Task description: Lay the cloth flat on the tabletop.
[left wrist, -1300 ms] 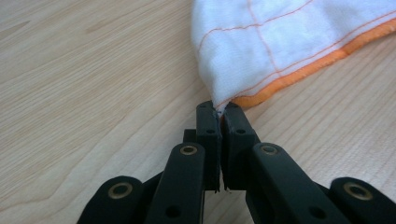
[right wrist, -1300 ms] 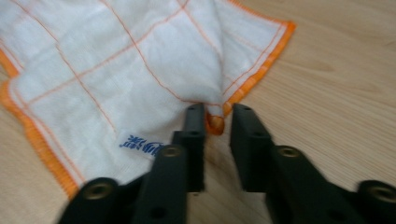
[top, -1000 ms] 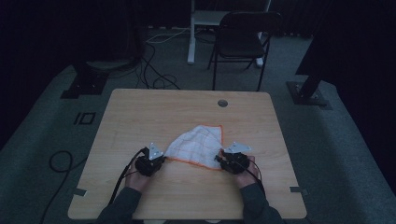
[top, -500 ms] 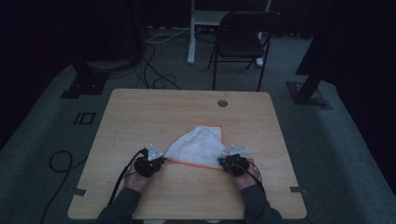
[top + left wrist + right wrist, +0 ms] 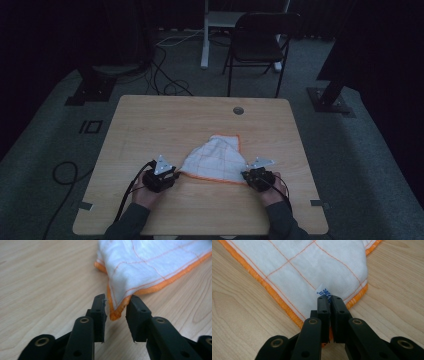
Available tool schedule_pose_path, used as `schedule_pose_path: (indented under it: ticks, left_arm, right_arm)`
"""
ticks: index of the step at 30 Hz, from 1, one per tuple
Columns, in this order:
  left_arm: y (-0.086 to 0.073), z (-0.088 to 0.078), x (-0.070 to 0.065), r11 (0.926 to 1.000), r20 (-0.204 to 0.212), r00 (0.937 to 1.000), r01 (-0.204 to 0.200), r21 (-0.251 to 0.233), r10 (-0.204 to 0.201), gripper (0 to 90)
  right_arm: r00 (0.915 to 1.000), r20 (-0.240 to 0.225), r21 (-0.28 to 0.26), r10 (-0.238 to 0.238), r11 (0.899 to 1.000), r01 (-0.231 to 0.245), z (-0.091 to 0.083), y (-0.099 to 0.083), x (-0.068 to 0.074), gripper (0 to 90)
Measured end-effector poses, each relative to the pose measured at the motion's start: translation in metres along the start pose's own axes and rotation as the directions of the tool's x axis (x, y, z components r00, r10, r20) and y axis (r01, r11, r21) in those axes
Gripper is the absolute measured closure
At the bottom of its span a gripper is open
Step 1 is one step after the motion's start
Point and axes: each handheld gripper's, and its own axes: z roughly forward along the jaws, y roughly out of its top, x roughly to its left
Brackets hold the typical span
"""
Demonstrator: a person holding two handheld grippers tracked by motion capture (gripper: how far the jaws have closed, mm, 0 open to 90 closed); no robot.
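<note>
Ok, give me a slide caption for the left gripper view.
Left gripper, jaws just opened, straddles the orange-hemmed corner of the white cloth on the wooden table.

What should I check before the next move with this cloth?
1. Right gripper clamped on the cloth corner: ok, fingers shut on its orange hem.
2. Left gripper holding its corner: not ok, fingers have just been opening; the corner sits between them, ungripped.
3. Cloth lying on the table: ok.
4. Fold lying flat: not ok, the cloth is bunched into a rough triangle.
5. Cables away from the cloth: ok.
</note>
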Motion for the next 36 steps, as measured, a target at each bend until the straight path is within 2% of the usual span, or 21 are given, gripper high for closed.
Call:
schedule_pose_path:
  ticks: [4,5,6,7,12,16,17,20,23,30,36]
  left_arm:
    - [0.001,-0.003,0.004,0.9998,0.009,0.9998,0.019,-0.011,-0.019,63.0]
    - [0.001,-0.005,0.006,0.9988,0.032,0.9987,0.041,-0.025,-0.041,61.9]
    - [0.001,-0.005,0.006,0.9988,0.032,0.9987,0.041,-0.025,-0.041,61.4]
    - [0.002,-0.007,0.008,0.9975,0.047,0.9973,0.058,-0.039,-0.057,61.4]
    - [0.005,-0.003,0.014,0.9930,0.068,0.9926,0.104,-0.056,-0.100,59.1]
    - [0.010,0.008,0.018,0.9873,0.086,0.9863,0.146,-0.062,-0.141,59.1]
    - [0.010,0.008,0.018,0.9873,0.086,0.9863,0.146,-0.062,-0.141,59.1]
    - [0.018,0.022,0.021,0.9815,0.105,0.9797,0.179,-0.069,-0.171,59.0]
    - [0.025,0.032,0.021,0.9818,0.104,0.9795,0.180,-0.061,-0.173,58.3]
    - [0.047,0.055,0.017,0.9893,0.083,0.9869,0.142,-0.035,-0.139,54.7]
    - [0.056,0.073,0.015,0.9907,0.080,0.9875,0.136,0.005,-0.136,54.2]
  right_arm:
    - [0.9999,0.008,0.006,-0.009,1.000,0.009,-0.001,0.000,0.001,86.0]
    - [0.9999,0.011,0.006,-0.005,1.000,0.005,-0.002,-0.001,0.000,85.3]
    - [0.9999,0.011,0.006,-0.005,1.000,0.005,-0.002,-0.001,0.000,85.3]
    - [1.0000,0.008,0.002,-0.001,1.000,0.000,-0.003,-0.001,-0.001,84.6]
    - [0.9995,0.002,-0.067,0.032,0.997,-0.032,-0.006,0.001,-0.005,75.1]
    - [0.9991,0.006,-0.129,0.042,0.991,-0.041,-0.004,0.008,-0.007,72.4]
    - [0.9989,0.010,-0.139,0.045,0.989,-0.043,-0.002,0.010,-0.008,71.7]
    - [0.9976,0.006,-0.164,0.069,0.984,-0.068,0.005,0.015,-0.013,70.9]
    - [0.9951,0.006,-0.180,0.099,0.979,-0.096,0.012,0.018,-0.017,70.0]
    - [0.9903,0.020,-0.208,0.137,0.969,-0.130,0.026,0.030,-0.027,66.2]
    - [0.9885,0.010,-0.164,0.151,0.975,-0.147,0.043,0.036,-0.033,64.7]
